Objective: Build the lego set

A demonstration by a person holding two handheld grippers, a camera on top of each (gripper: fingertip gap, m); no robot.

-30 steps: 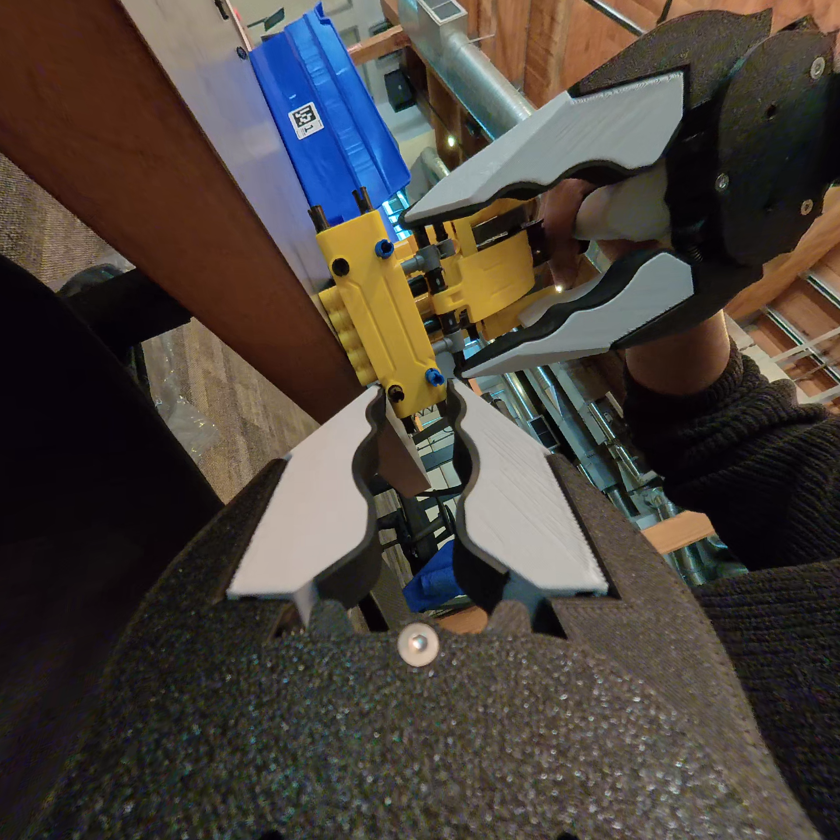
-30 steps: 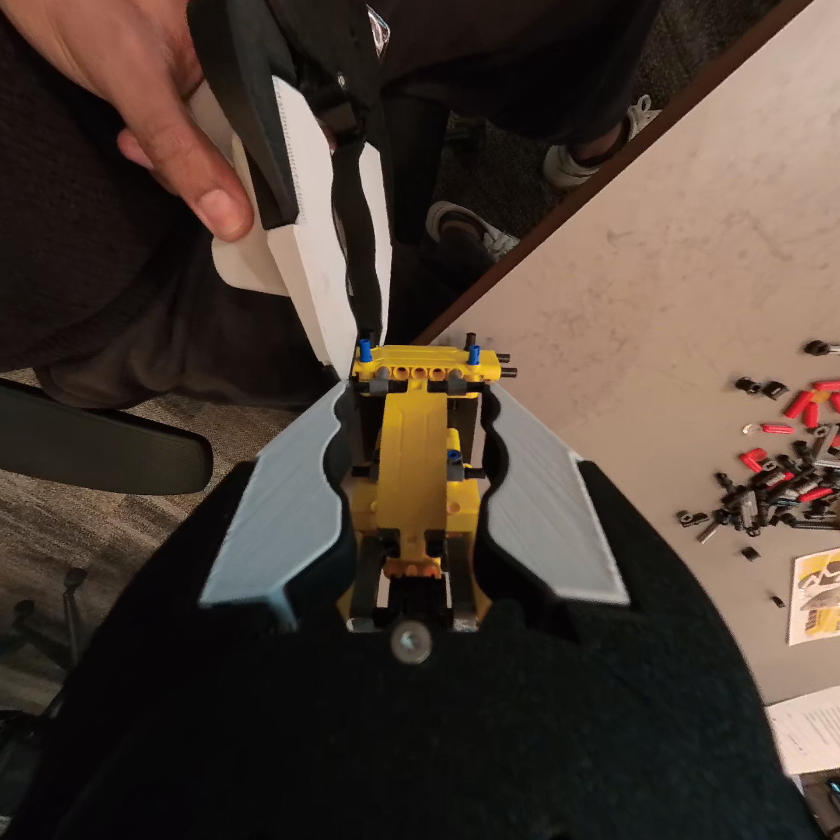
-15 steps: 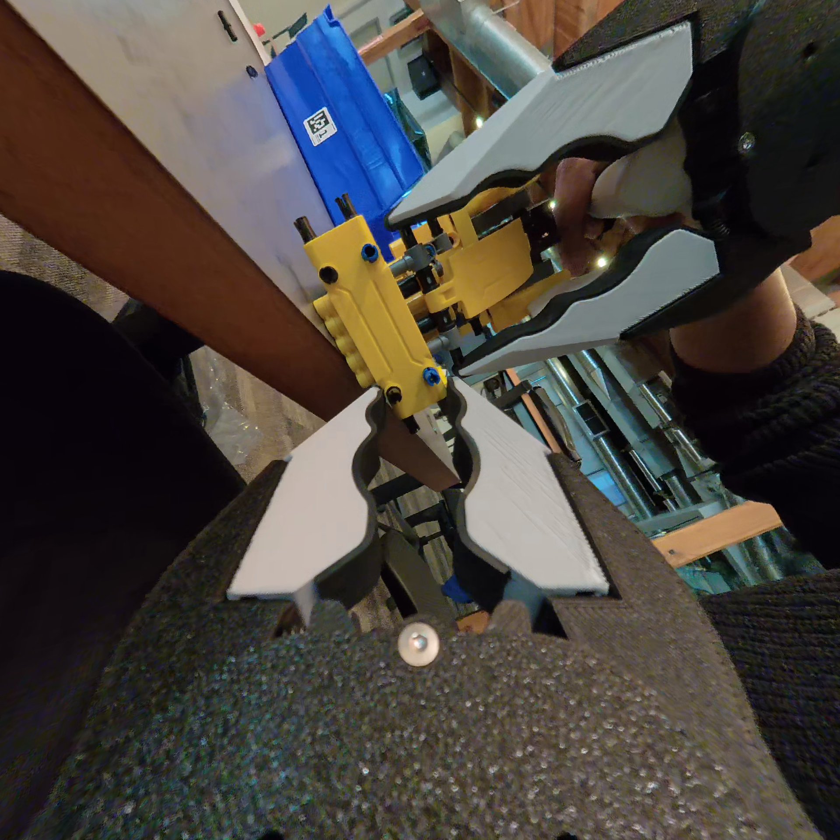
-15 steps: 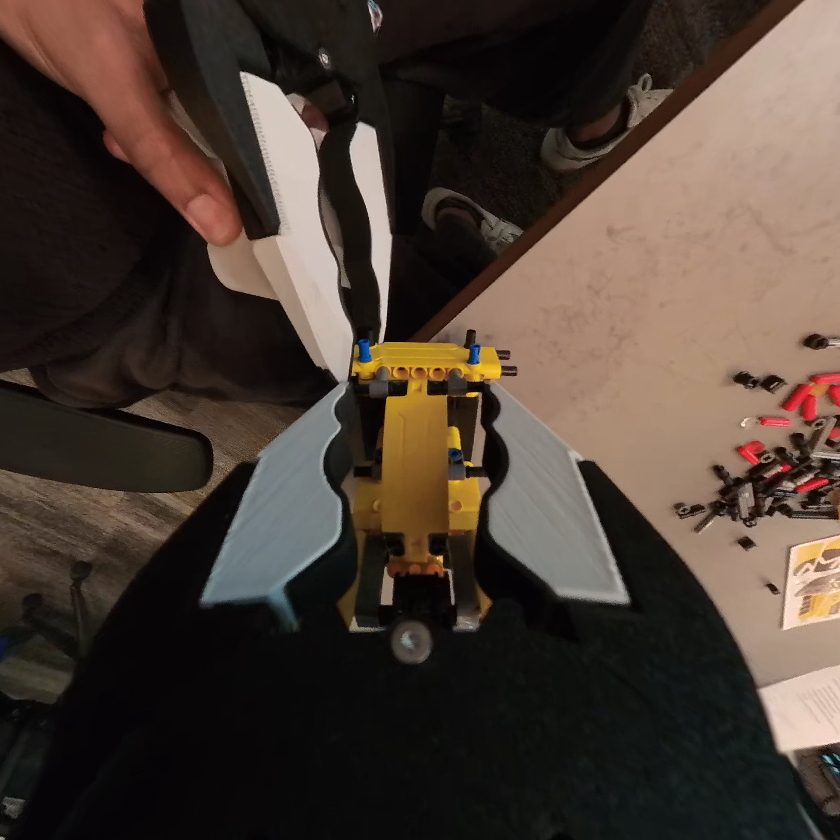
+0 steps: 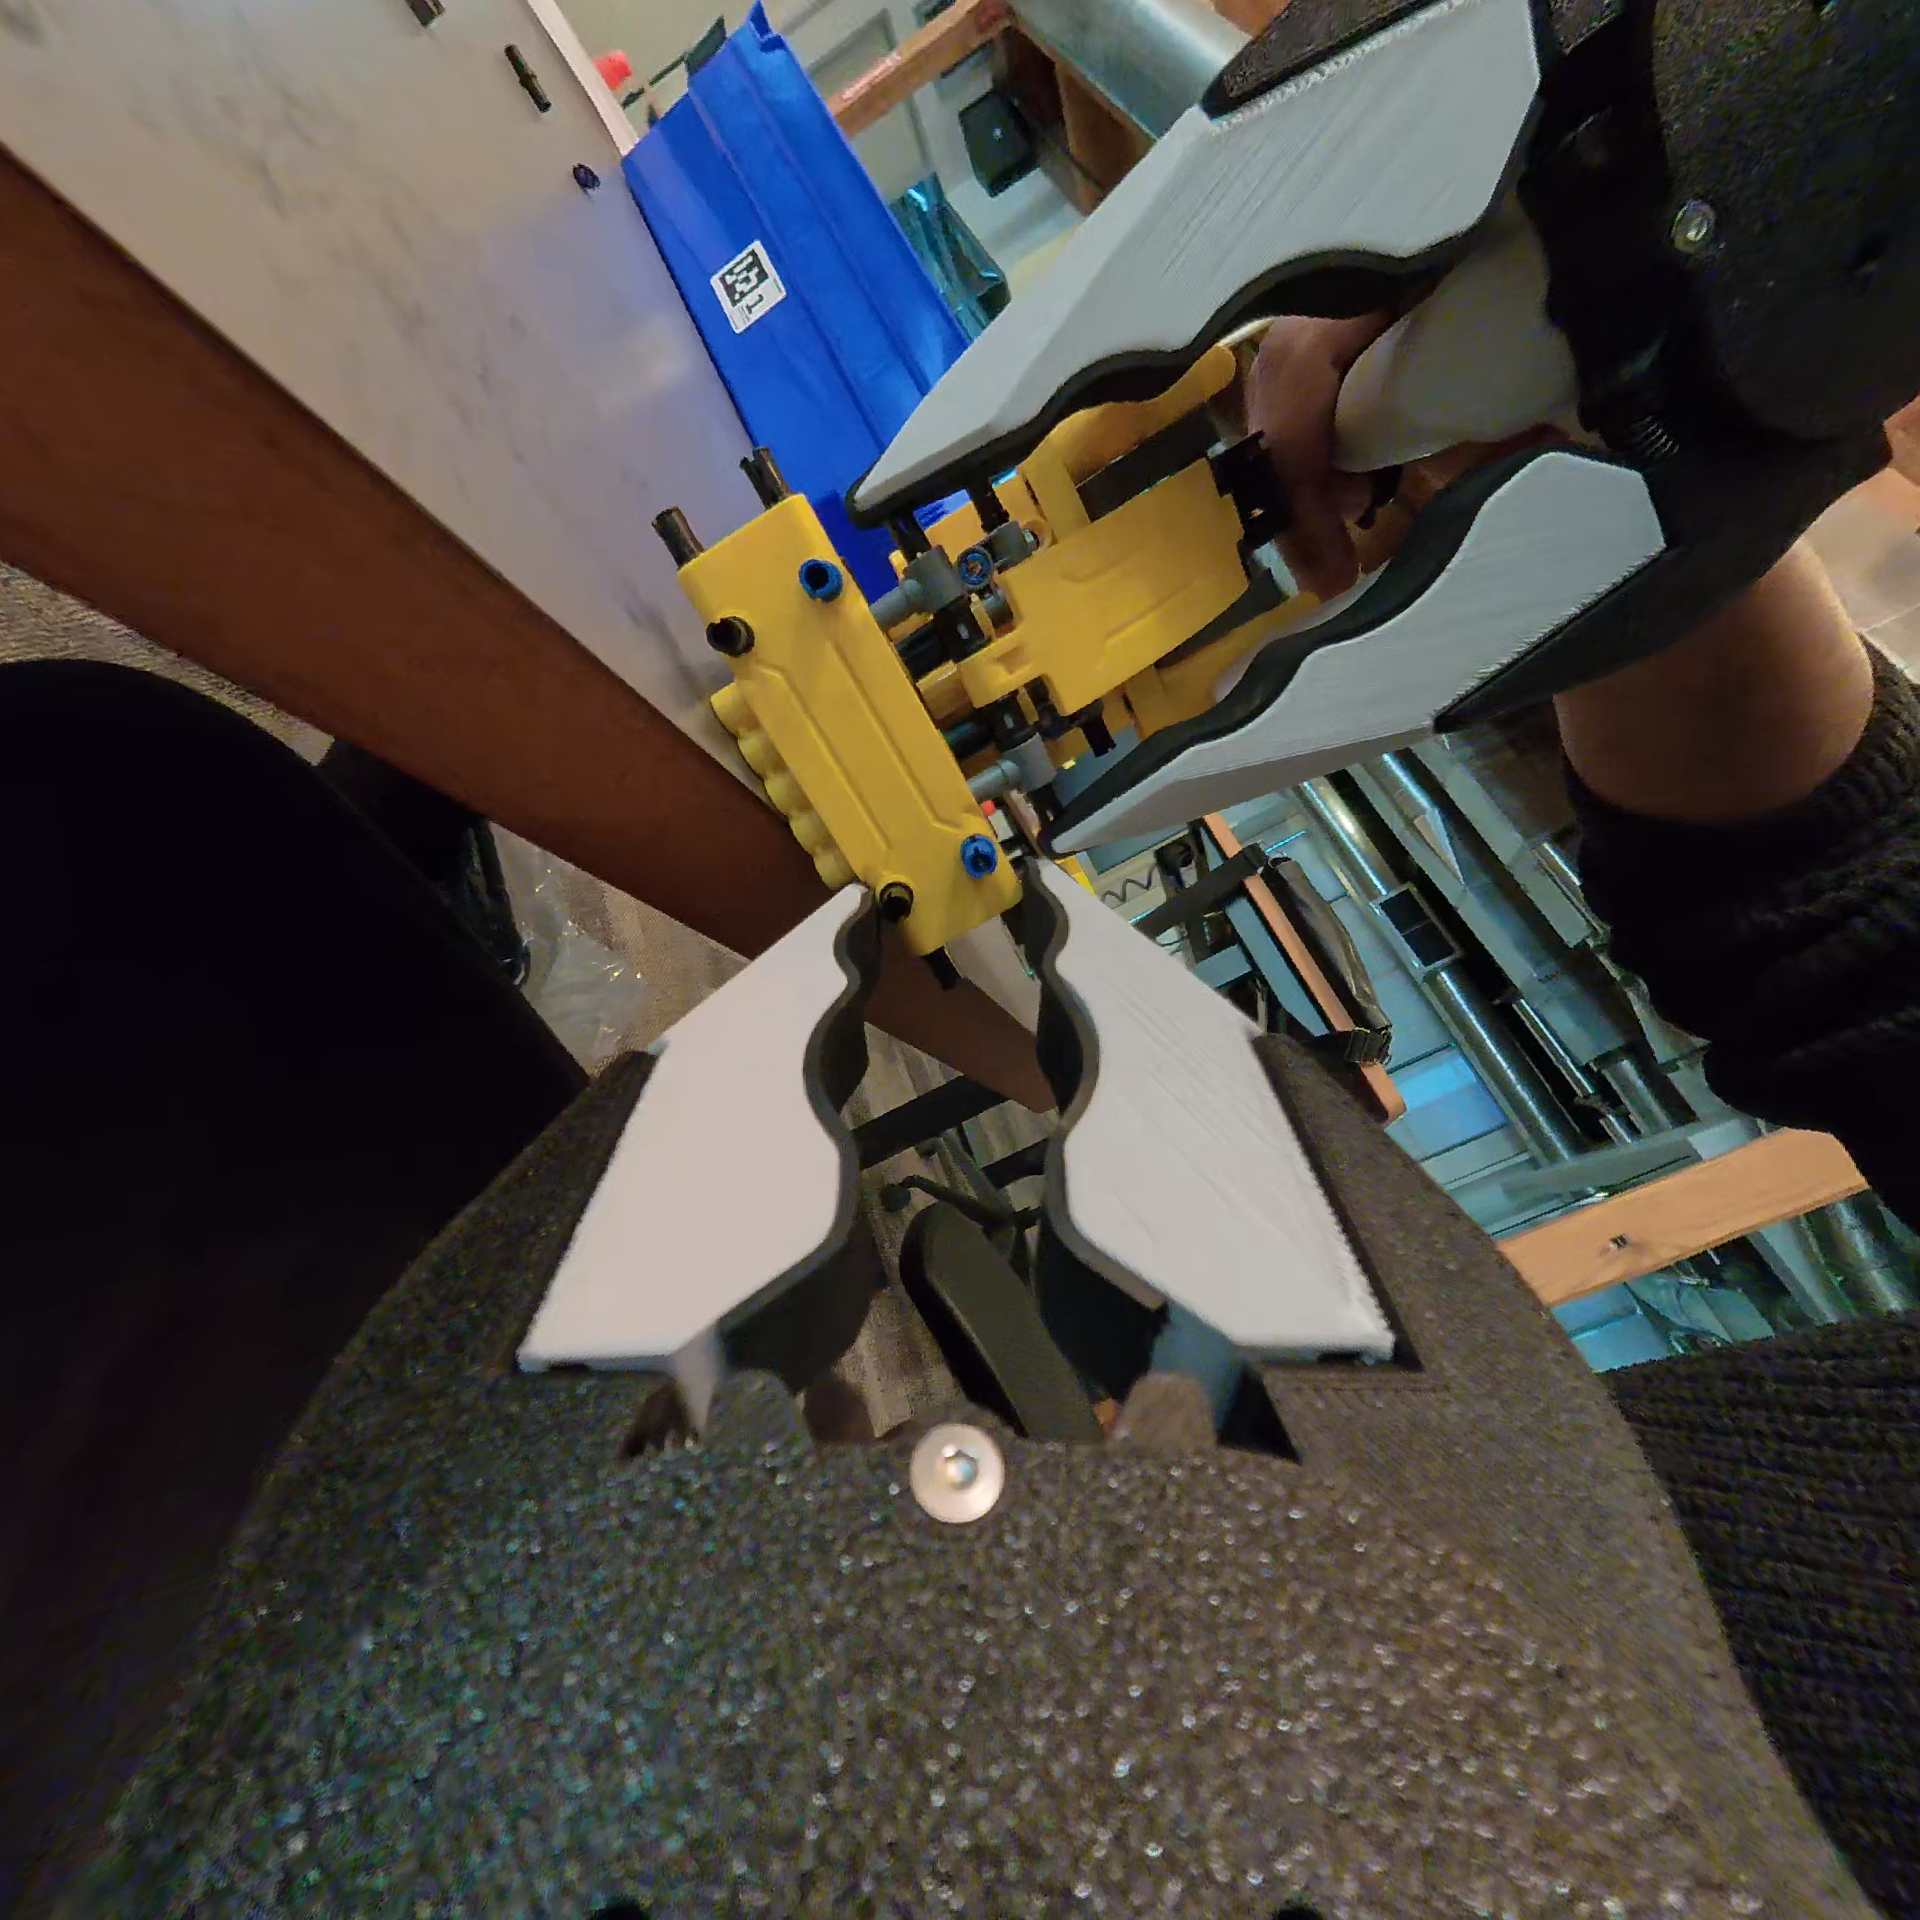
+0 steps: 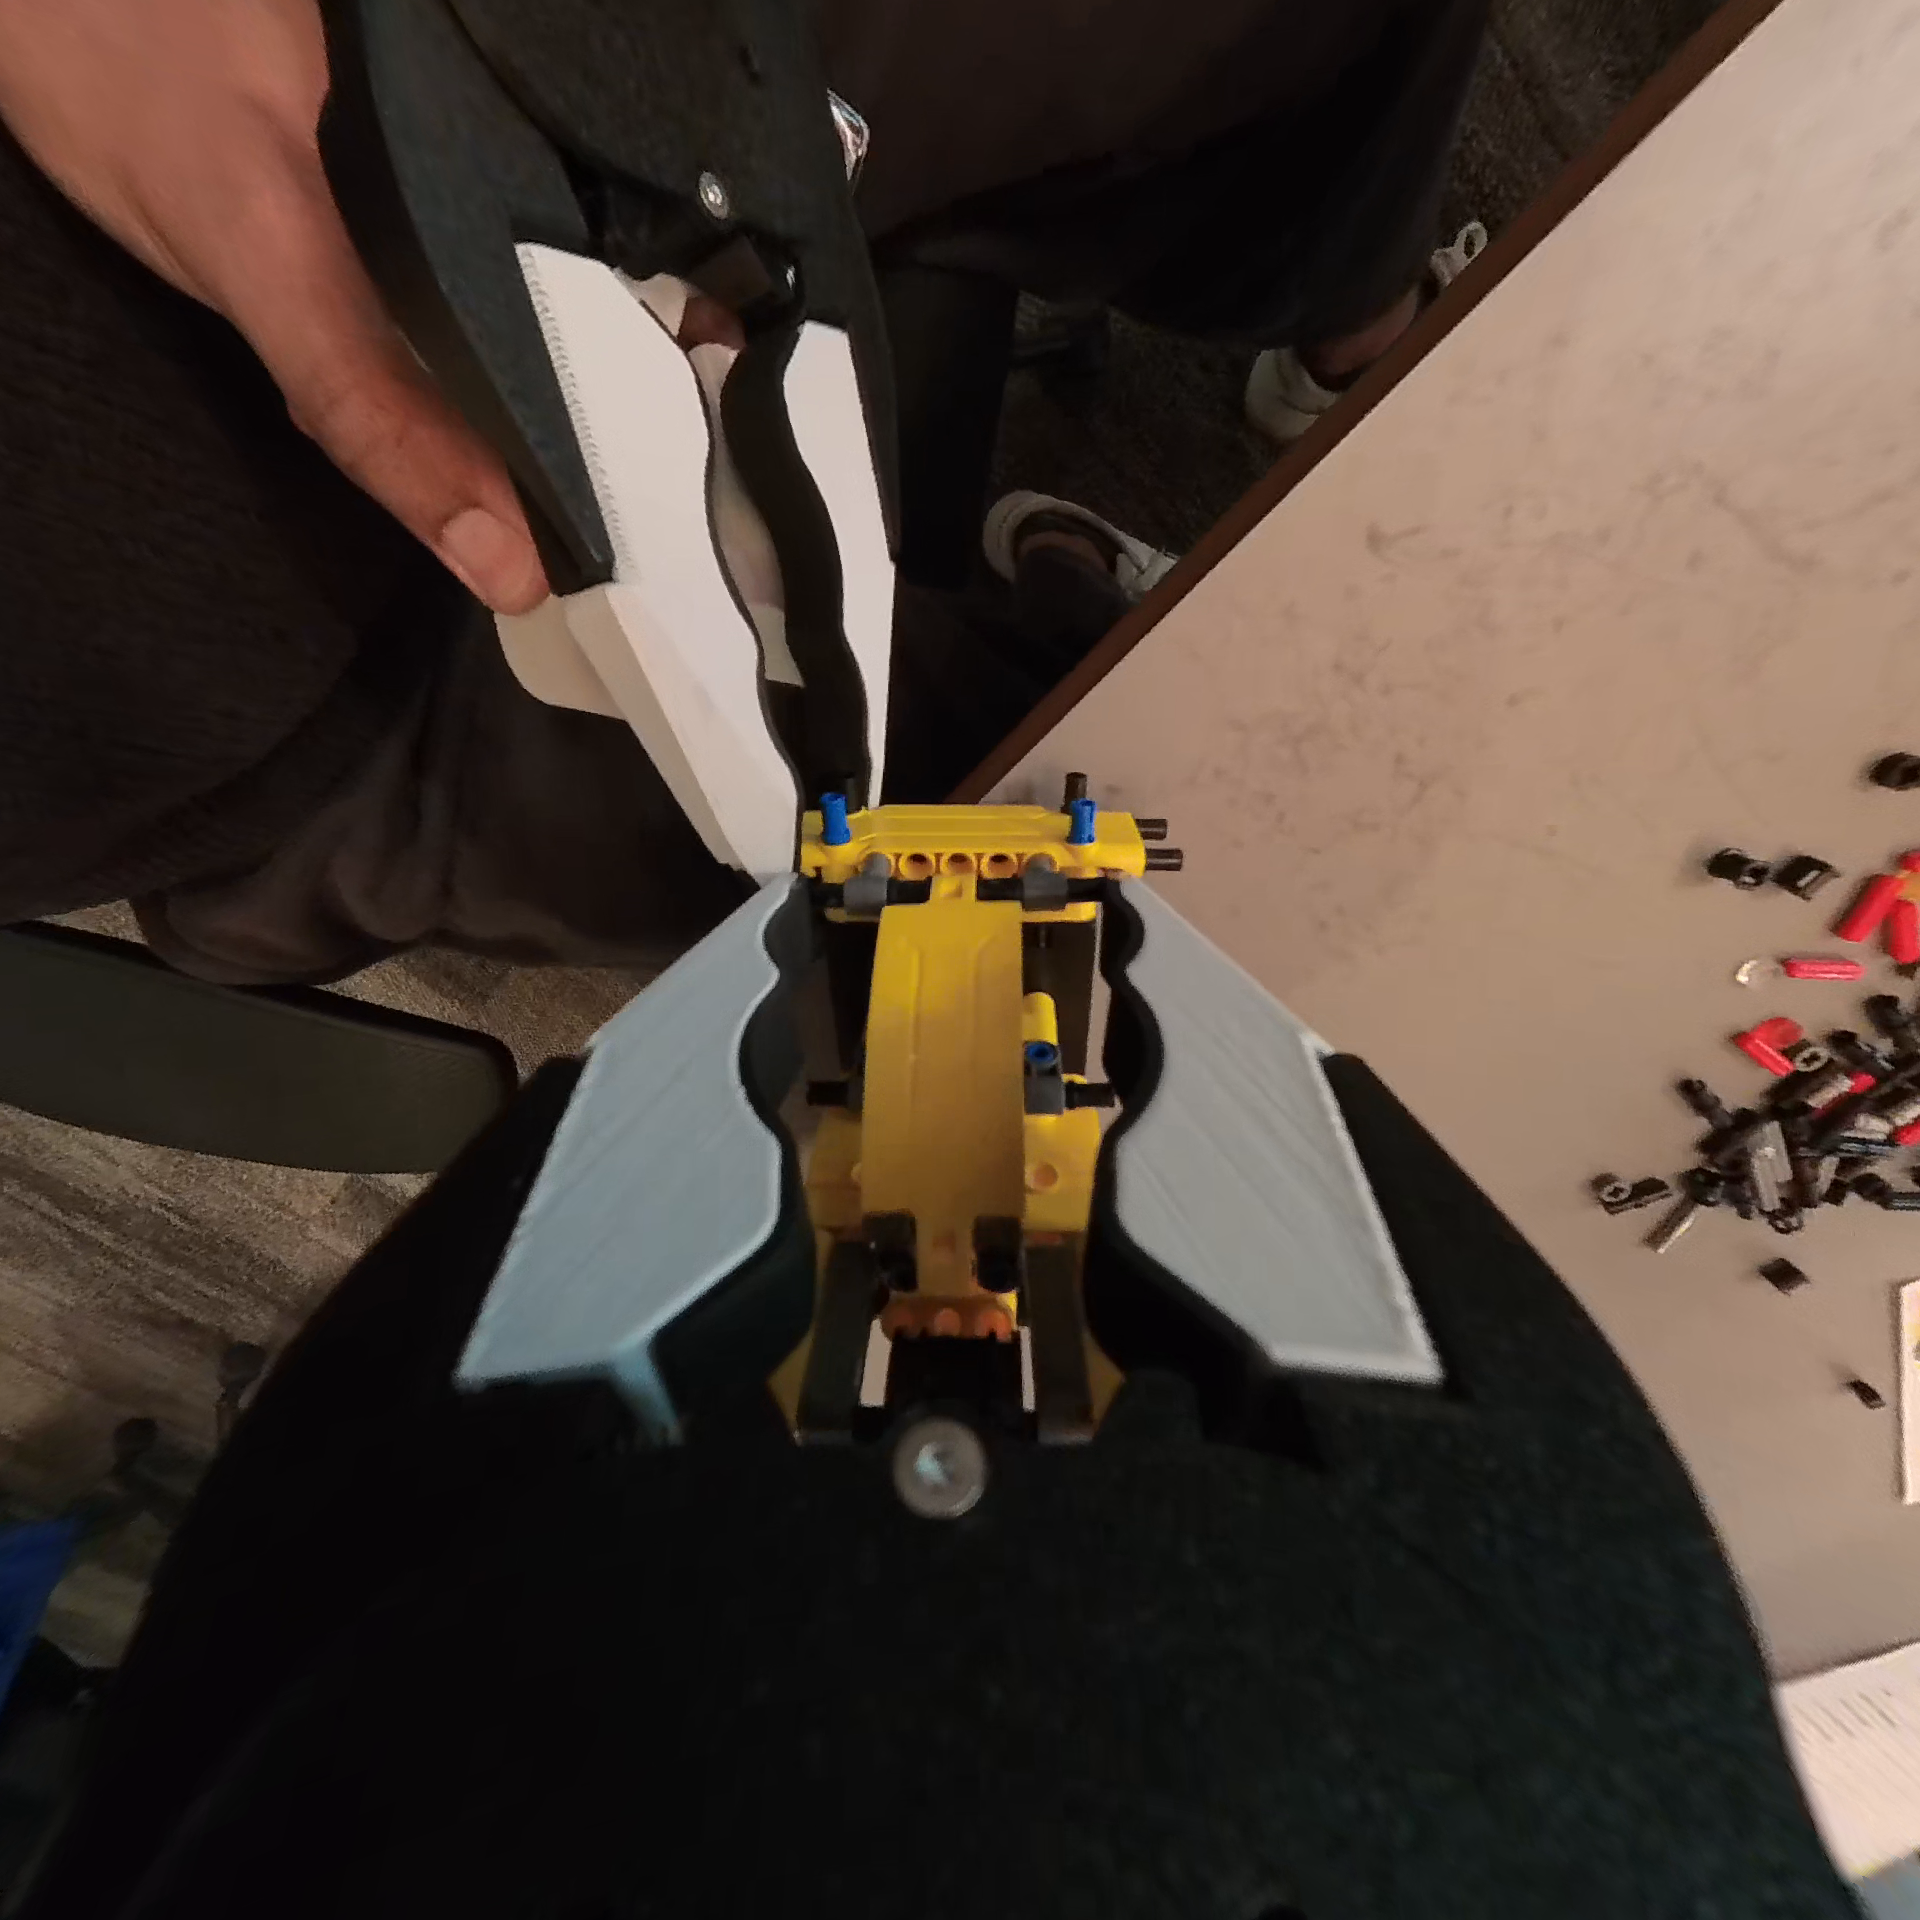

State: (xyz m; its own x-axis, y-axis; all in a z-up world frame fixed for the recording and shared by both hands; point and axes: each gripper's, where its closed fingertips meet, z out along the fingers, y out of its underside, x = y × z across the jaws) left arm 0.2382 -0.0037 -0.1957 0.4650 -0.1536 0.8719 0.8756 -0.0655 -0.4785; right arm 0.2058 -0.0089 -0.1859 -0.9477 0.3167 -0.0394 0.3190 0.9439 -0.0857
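Just off the counter's (image 6: 1455, 644) brown front edge, both grippers are meeting on one yellow brick model (image 6: 961, 1060), held up in the air rather than sitting on anything.

The right gripper (image 6: 951, 894) is clamping the model along its body: jaws are spread about as wide as the model and pressing on both of its flanks, with most of the build sitting down between the two pale fingers (image 6: 665, 1132). Only the yellow cross beam with blue and black pins is sticking out past the tips.

The left gripper (image 5: 951, 914) is coming in from the side, and its jaws are nearly closed, pinching the bottom corner of that same yellow cross beam (image 5: 852, 727). In the right wrist view its white fingertips (image 6: 748, 790) are touching the beam's end by a blue pin. A hand (image 6: 260, 270) is wrapping around that gripper's handle.

Further along the counter, toward its right side, a loose pile of black and red small parts (image 6: 1808, 1091) is lying well apart from the model, with a printed sheet (image 6: 1860, 1777) near the lower edge.

As for labels: a blue bin (image 5: 800, 281) behind the counter is carrying a small white sticker (image 5: 746, 286) with a black square code marker. No brand marks are showing on the model itself.
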